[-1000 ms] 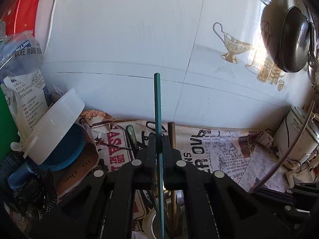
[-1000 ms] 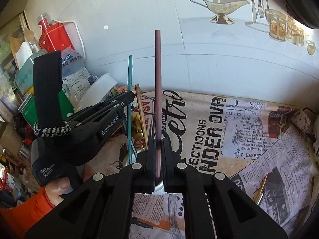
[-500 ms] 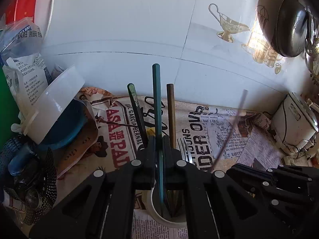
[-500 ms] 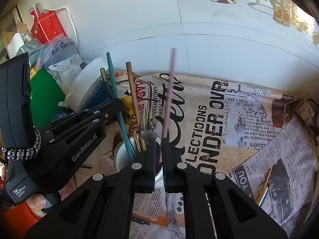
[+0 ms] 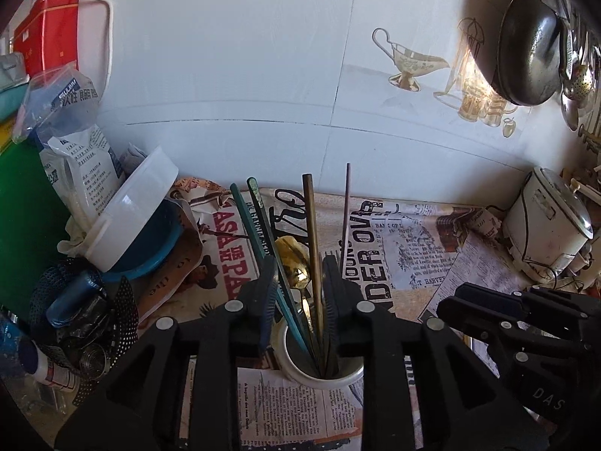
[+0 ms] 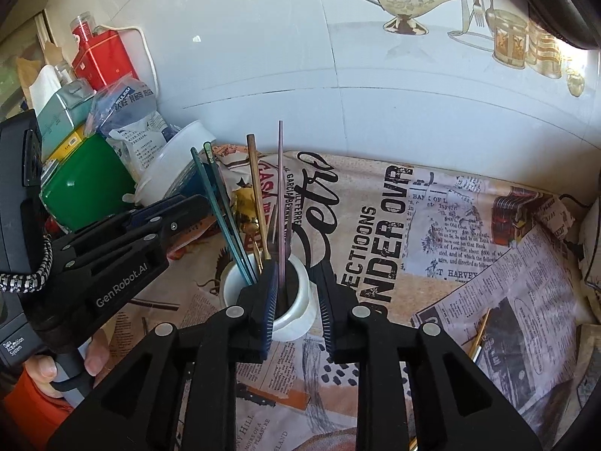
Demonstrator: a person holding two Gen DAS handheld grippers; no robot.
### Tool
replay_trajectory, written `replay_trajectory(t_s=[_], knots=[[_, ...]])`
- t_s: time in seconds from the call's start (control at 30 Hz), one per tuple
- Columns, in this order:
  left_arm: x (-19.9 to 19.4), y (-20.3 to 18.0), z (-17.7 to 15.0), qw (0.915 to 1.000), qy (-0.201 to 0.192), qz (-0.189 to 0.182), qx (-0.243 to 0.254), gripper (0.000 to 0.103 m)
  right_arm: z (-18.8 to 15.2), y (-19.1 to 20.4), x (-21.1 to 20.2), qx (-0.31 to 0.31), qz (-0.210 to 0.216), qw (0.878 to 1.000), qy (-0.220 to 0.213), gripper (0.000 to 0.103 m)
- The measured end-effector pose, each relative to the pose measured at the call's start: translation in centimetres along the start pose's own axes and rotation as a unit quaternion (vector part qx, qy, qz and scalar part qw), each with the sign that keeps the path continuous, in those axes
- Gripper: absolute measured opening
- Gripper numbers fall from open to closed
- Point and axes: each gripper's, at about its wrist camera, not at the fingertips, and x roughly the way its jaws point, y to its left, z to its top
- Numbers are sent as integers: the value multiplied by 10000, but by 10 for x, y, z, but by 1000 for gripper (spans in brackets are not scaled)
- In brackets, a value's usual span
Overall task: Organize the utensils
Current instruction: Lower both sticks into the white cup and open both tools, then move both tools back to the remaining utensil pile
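Note:
A white cup [image 5: 323, 374] [image 6: 296, 297] stands on the newspaper-print cloth and holds several utensils upright: two teal chopsticks [image 5: 259, 236] [image 6: 210, 195], a gold spoon [image 5: 296, 263], a brown chopstick [image 5: 313, 248] [image 6: 257, 188] and a thin mauve chopstick [image 5: 345, 218] [image 6: 281, 195]. My left gripper [image 5: 299, 297] is open with its jaws on either side of the utensils above the cup. My right gripper [image 6: 295, 293] is open just in front of the cup. The left gripper's body shows in the right wrist view [image 6: 112, 248].
Clutter crowds the left: a white tub [image 5: 131, 214], a green container [image 6: 86, 184], a red tin [image 6: 101, 56], bags. A rice cooker [image 5: 544, 225] stands at right. A gold utensil [image 6: 479, 338] lies on the cloth [image 6: 413, 225] at right. A pan [image 5: 529, 45] hangs on the wall.
Both grippers have opened. The teal chopstick left my left gripper and the mauve one left my right gripper. Both now stand in the cup.

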Motion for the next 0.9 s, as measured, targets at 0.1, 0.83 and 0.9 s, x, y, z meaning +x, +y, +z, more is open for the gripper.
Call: replay_trajectory(t_s=[0.1,0.83,0.9], knots=[[-15,-10,1,9999,-104,-24,28,43,-1,-6,-16,-27,-49,9999,-124,26],[-41,-105,-32,9991,-16,-244,334,89,-64,-101,-73,320,-898,9954,-120,49],[-33,-112,-41,9989,128,-243,371,89,-74,-113,-69,380,-968,9946,22,49]])
